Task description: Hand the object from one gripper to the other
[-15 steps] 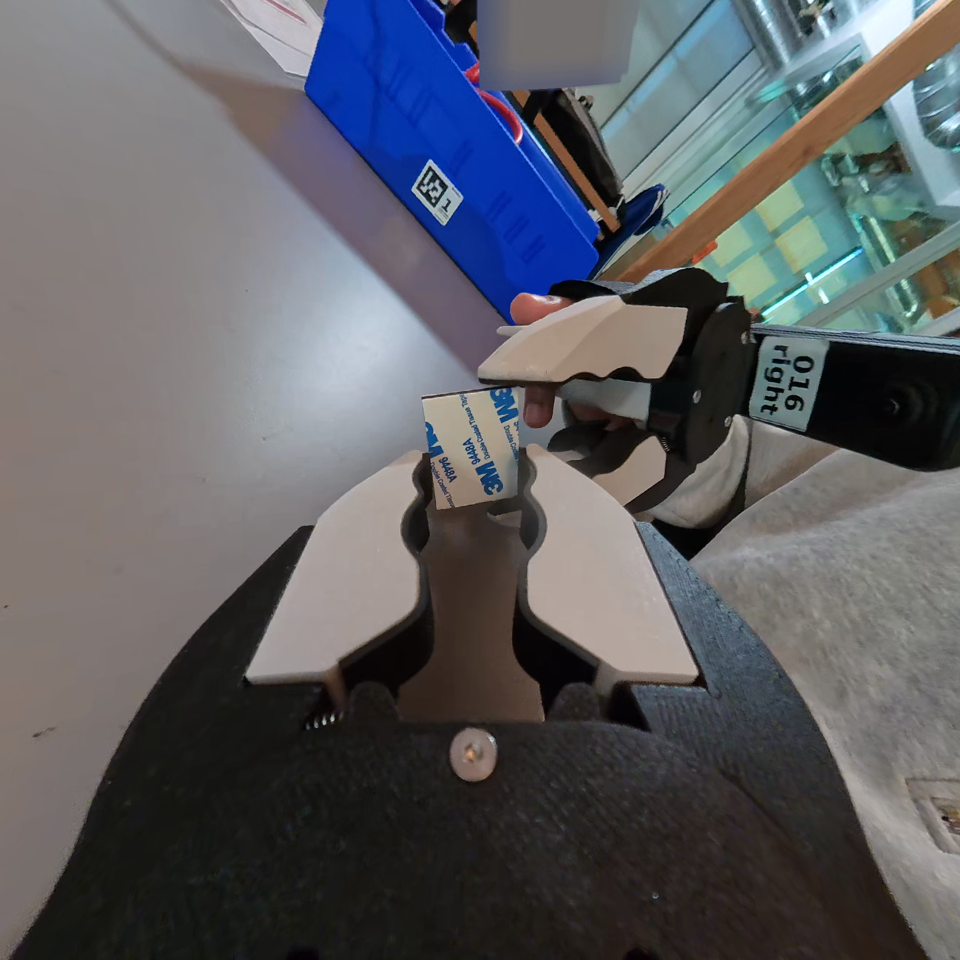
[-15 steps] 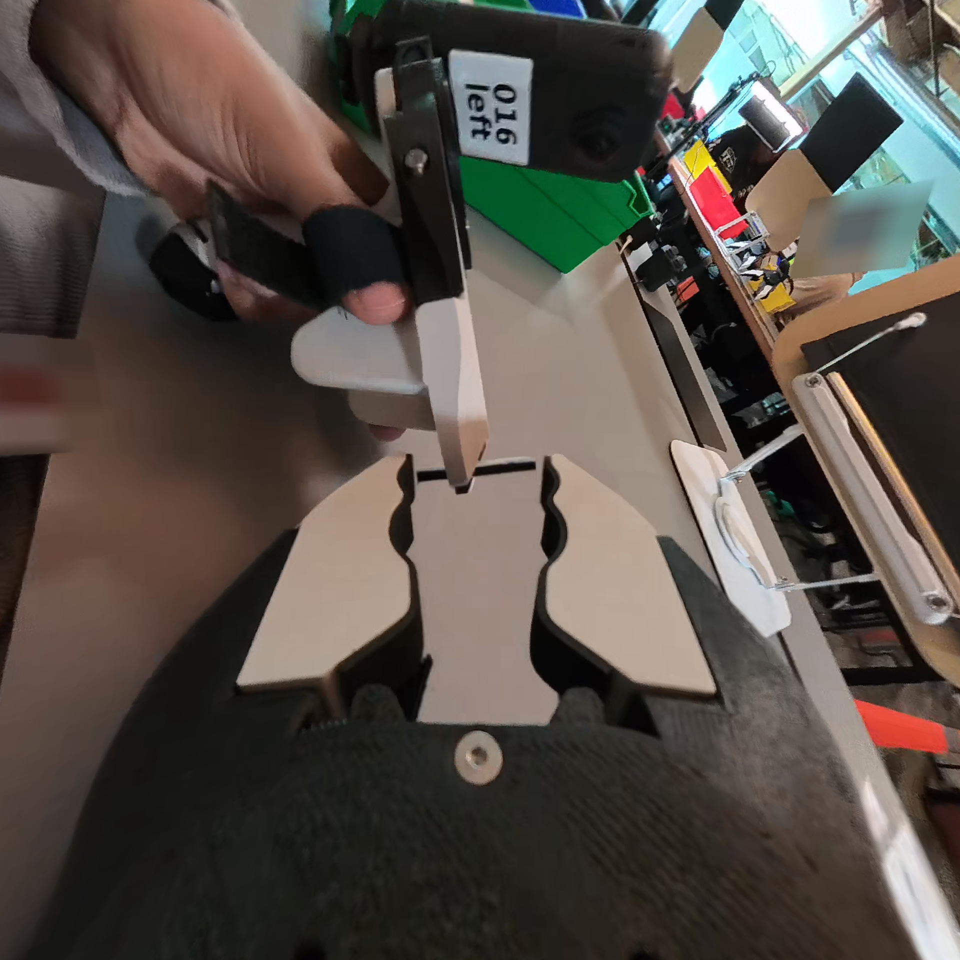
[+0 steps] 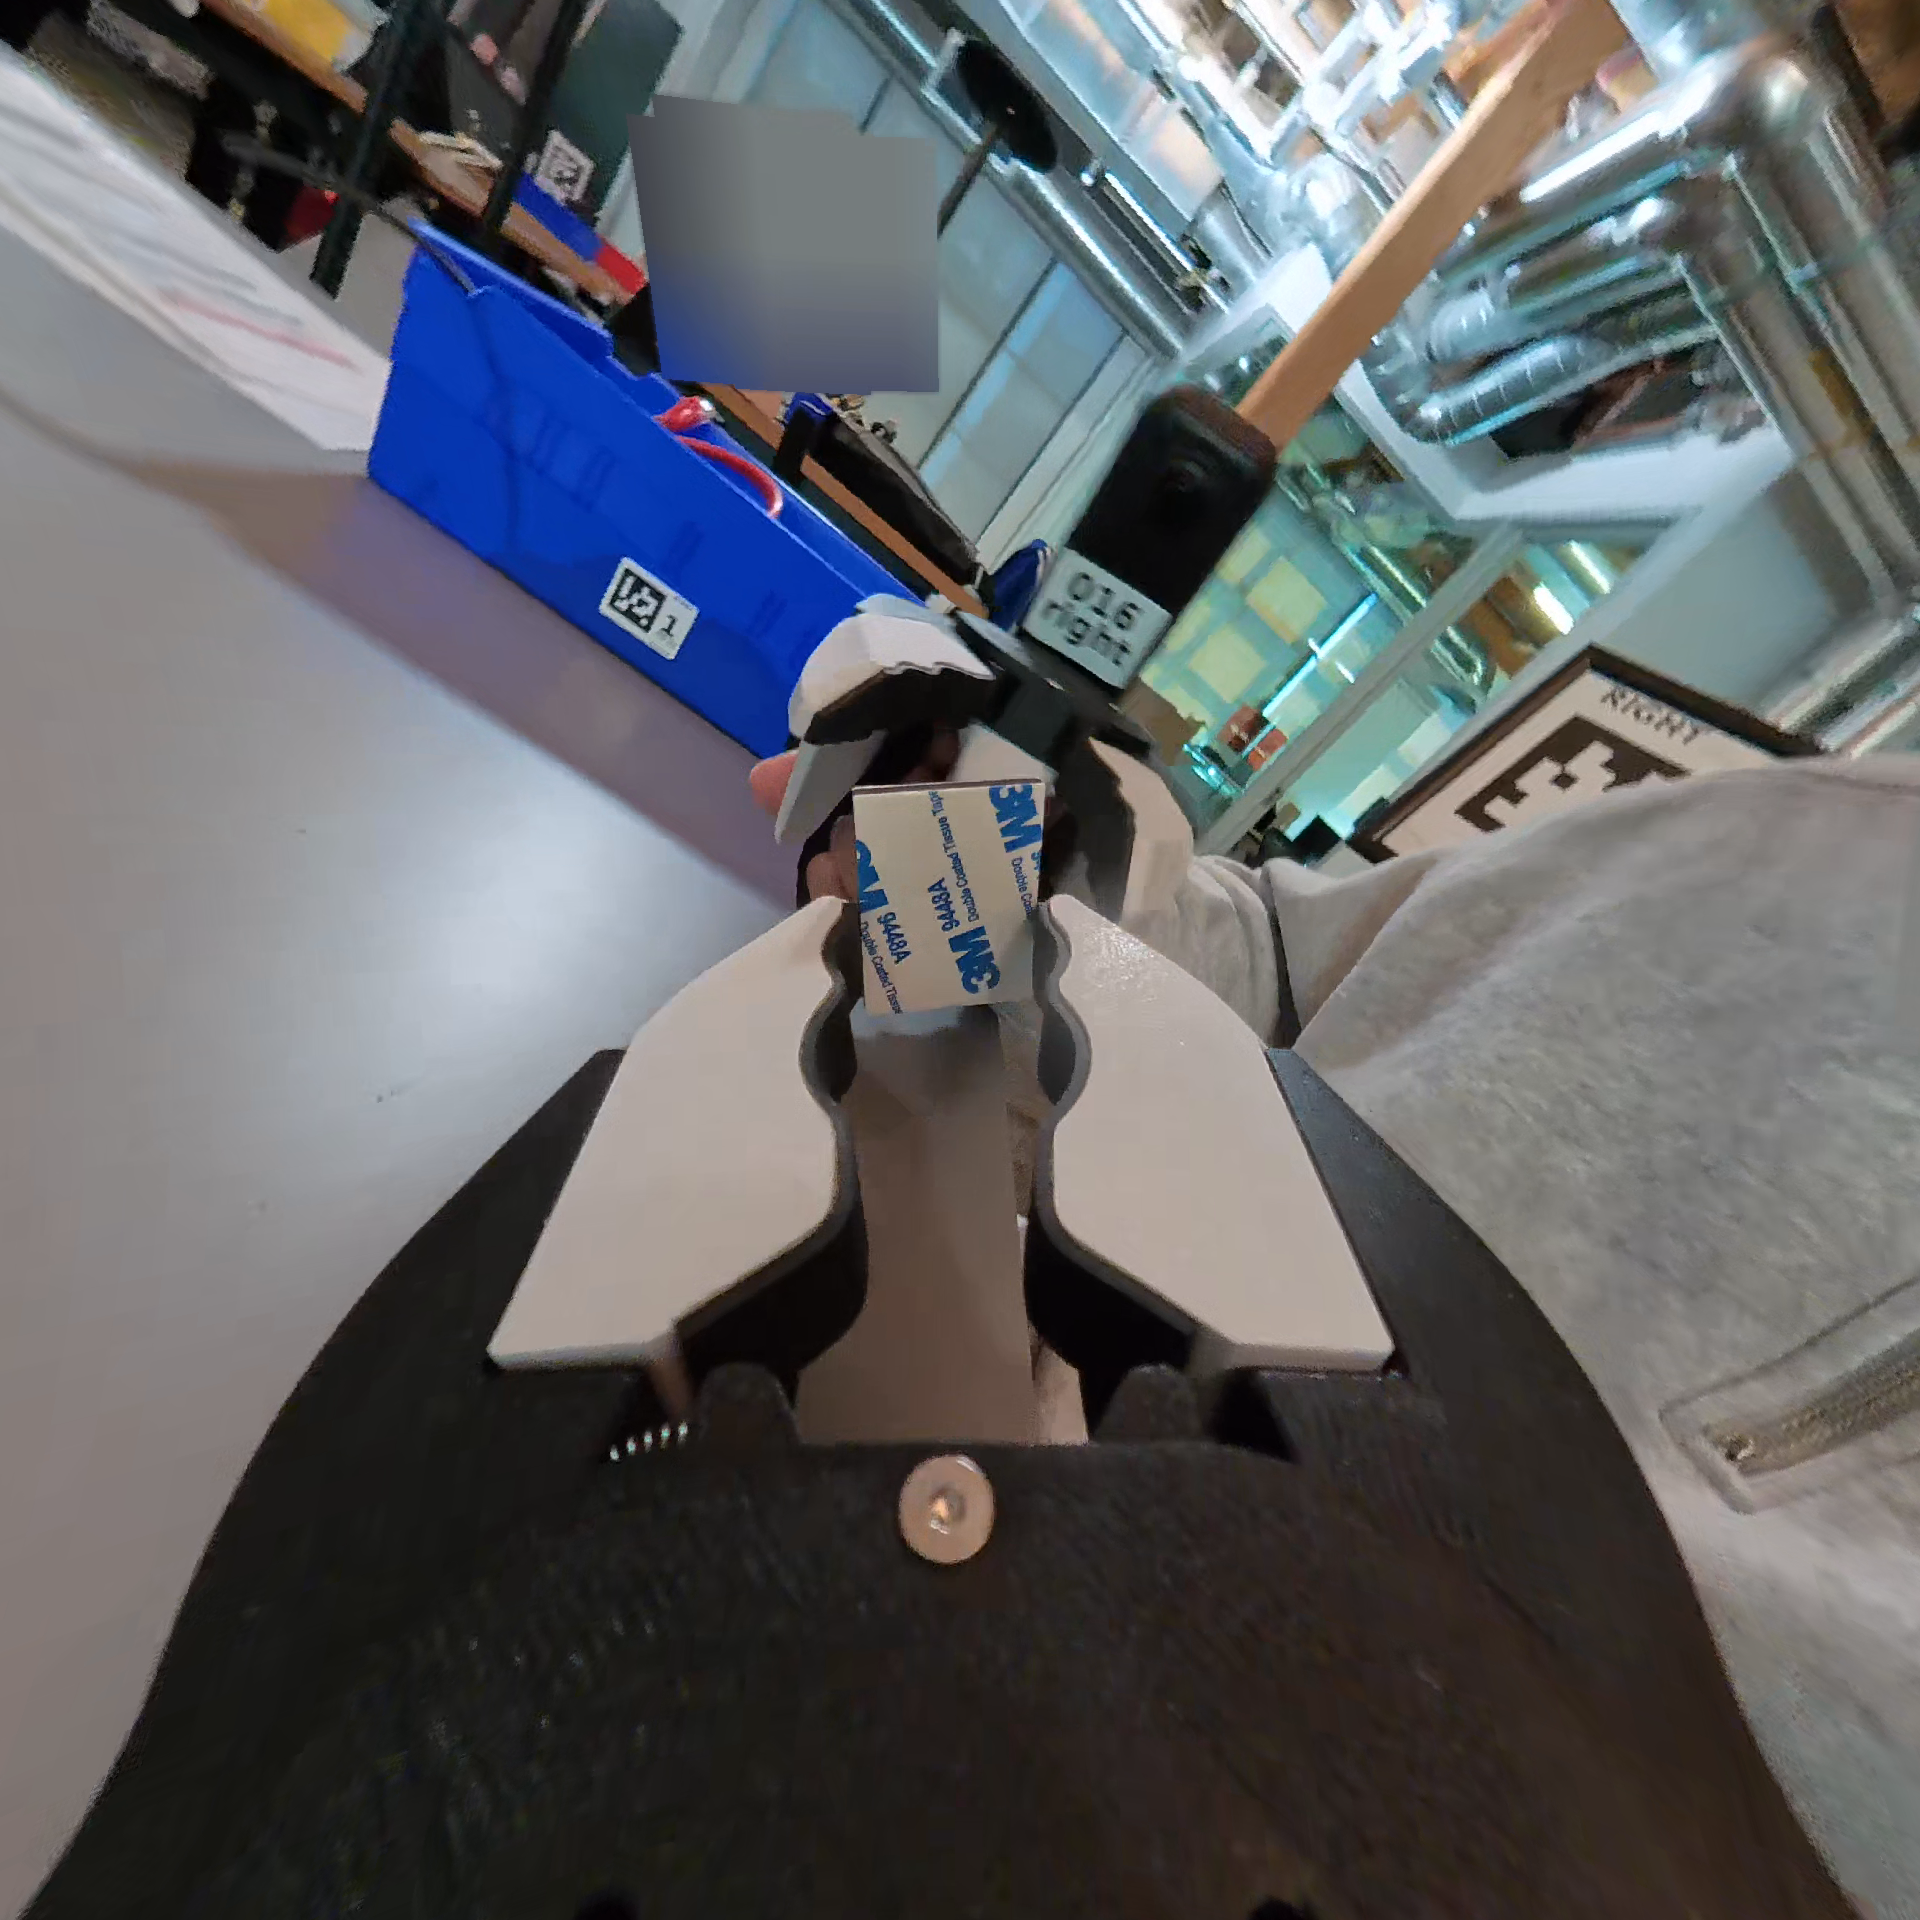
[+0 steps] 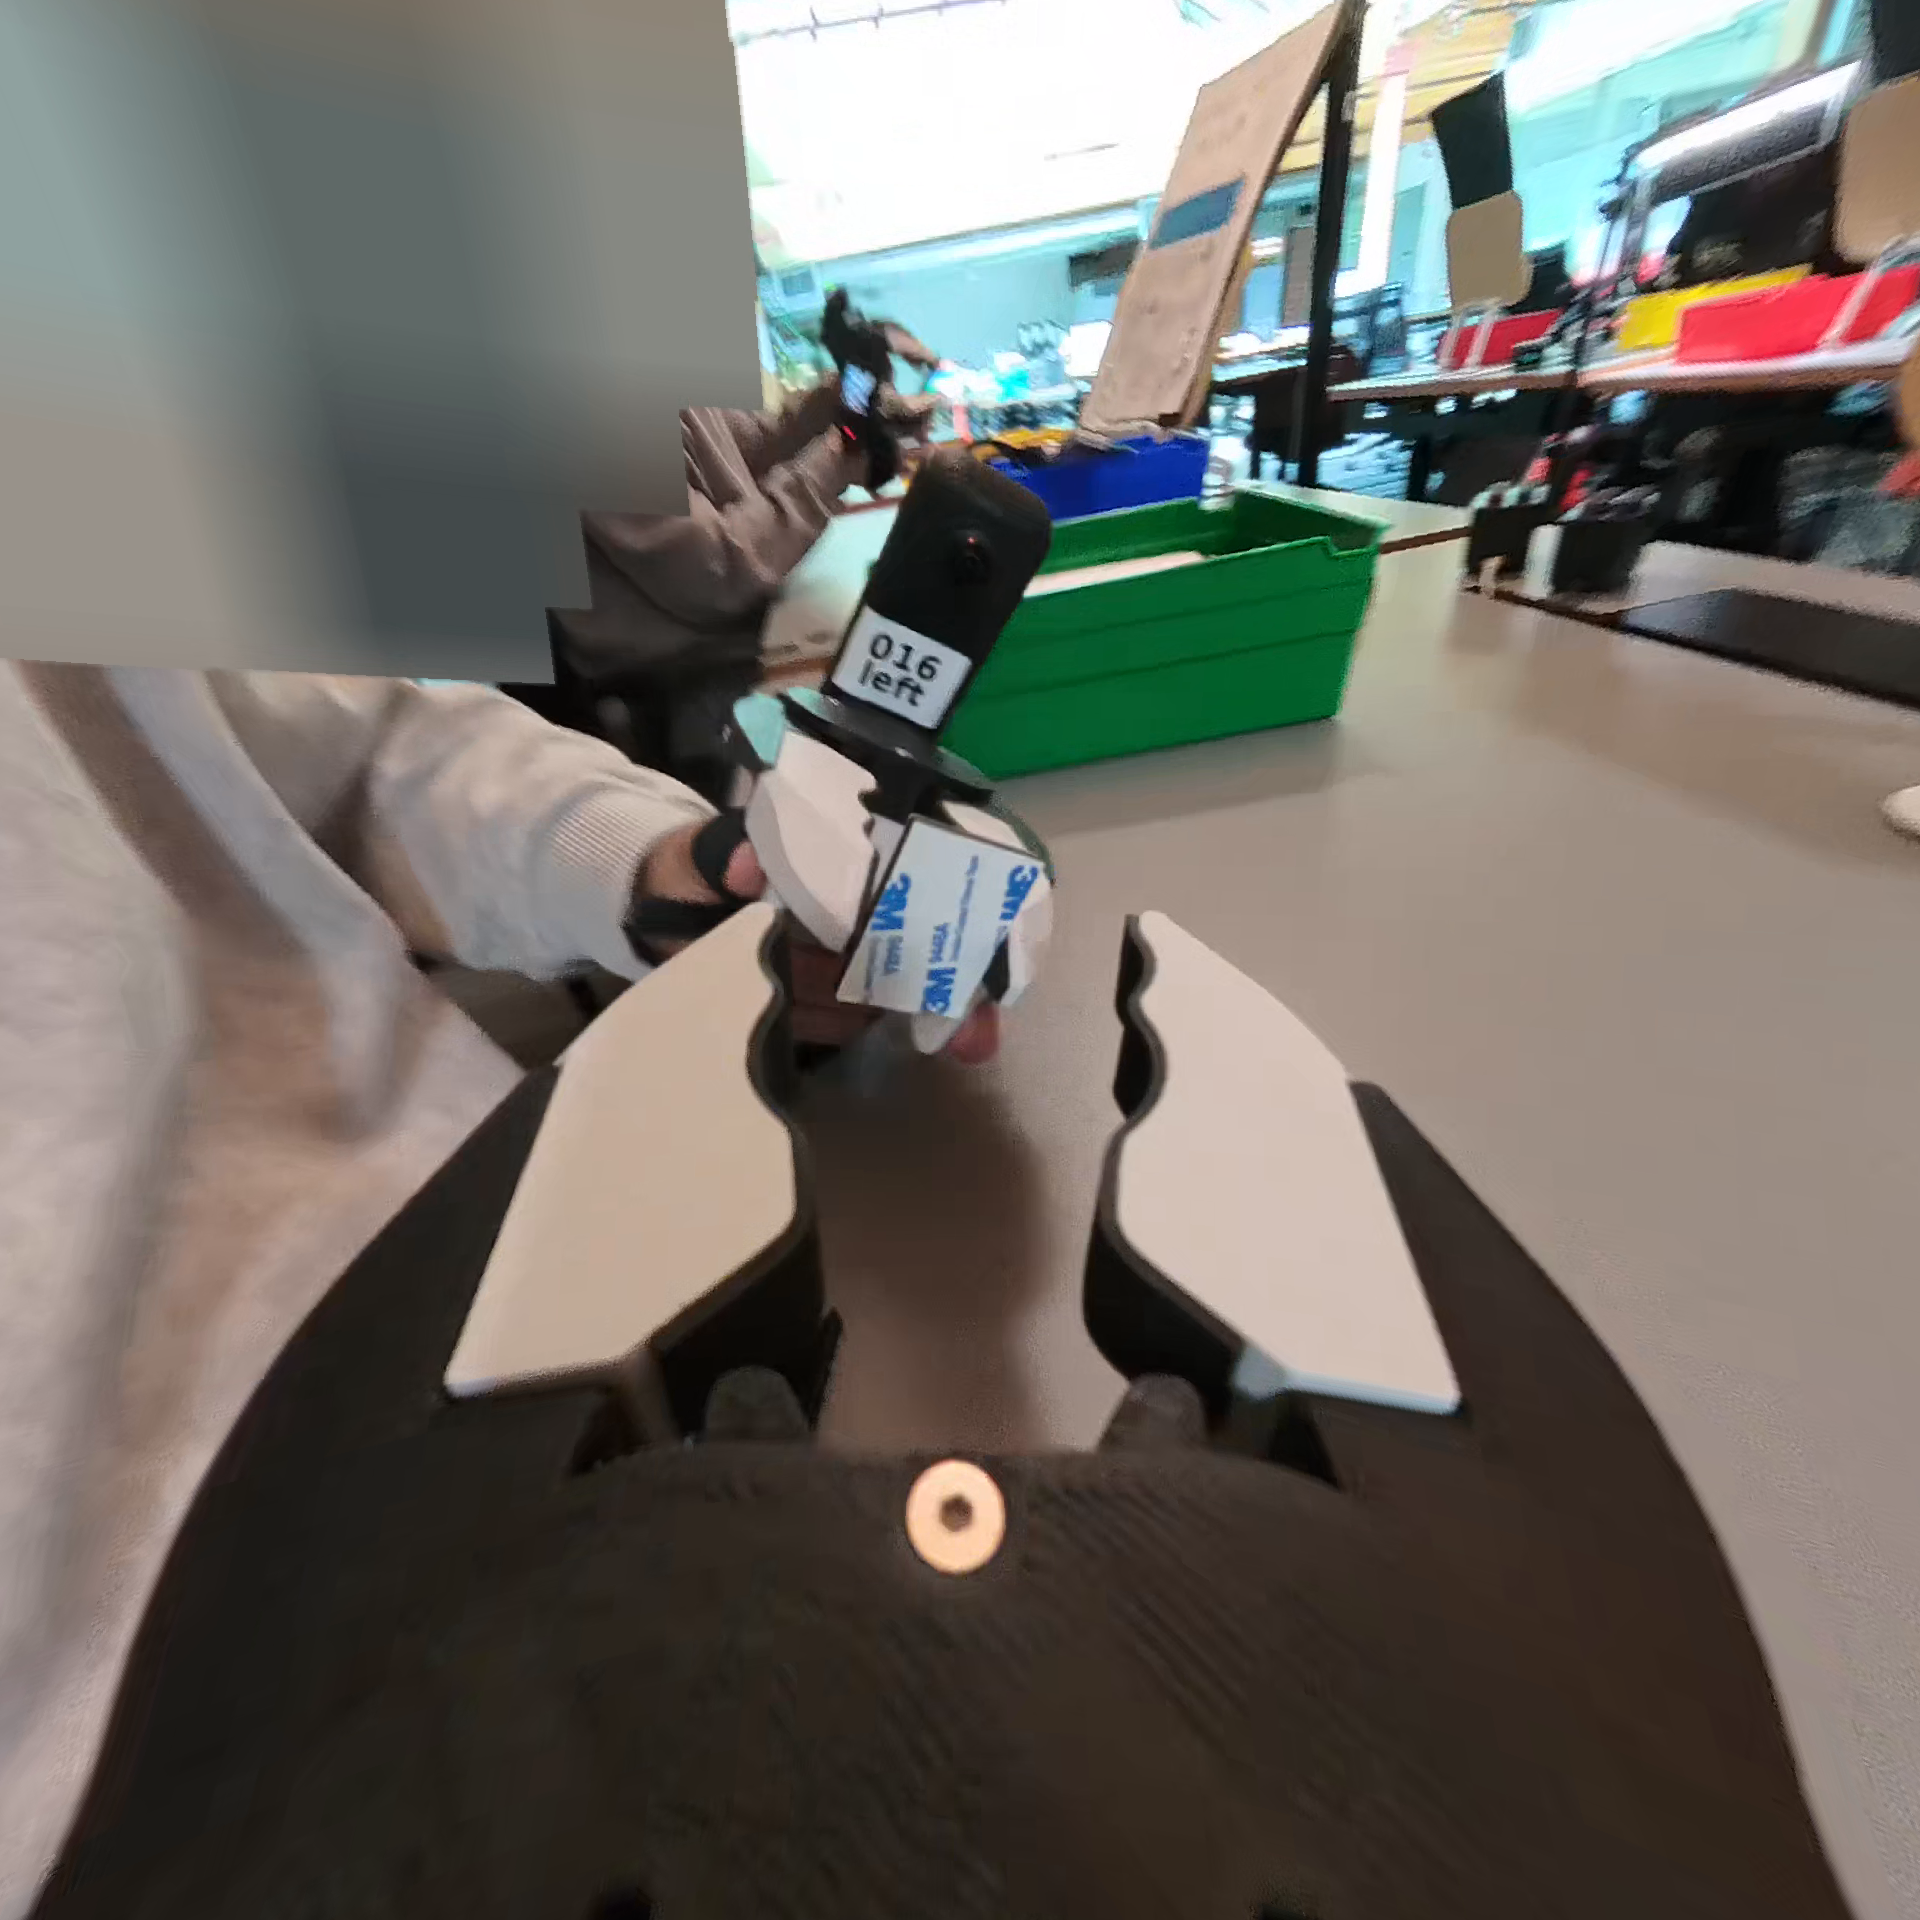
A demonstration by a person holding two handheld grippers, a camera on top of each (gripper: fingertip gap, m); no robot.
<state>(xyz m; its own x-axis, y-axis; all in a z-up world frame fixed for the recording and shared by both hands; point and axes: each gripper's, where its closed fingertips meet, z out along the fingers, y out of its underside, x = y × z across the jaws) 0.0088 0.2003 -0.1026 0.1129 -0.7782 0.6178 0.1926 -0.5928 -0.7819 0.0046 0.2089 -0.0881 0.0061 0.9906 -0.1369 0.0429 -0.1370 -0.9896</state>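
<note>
The object is a small square adhesive pad (image 3: 945, 899), white backing with blue print. My left gripper (image 3: 940, 914) is shut on its lower part and holds it upright above the table. My right gripper (image 3: 883, 727) shows just behind the pad, facing it with its jaws apart. In the right wrist view my right gripper (image 4: 951, 935) is open and empty. The pad (image 4: 935, 925) sits just beyond its fingertips, nearer the left finger (image 4: 665, 1143), held by the left gripper (image 4: 925, 914). Hands in fingerless gloves hold both tools.
A blue bin (image 3: 582, 499) stands on the grey table (image 3: 260, 883) behind the grippers, with paper sheets (image 3: 187, 281) beyond it. A green bin (image 4: 1164, 623) stands behind the left gripper. The person's grey sleeve and torso (image 3: 1610, 1143) fill the near side.
My right gripper has opened wider and turned from side-on to face the pad. Both tools have tilted up, so the pad now shows face-on in the right wrist view. The left gripper still holds it.
</note>
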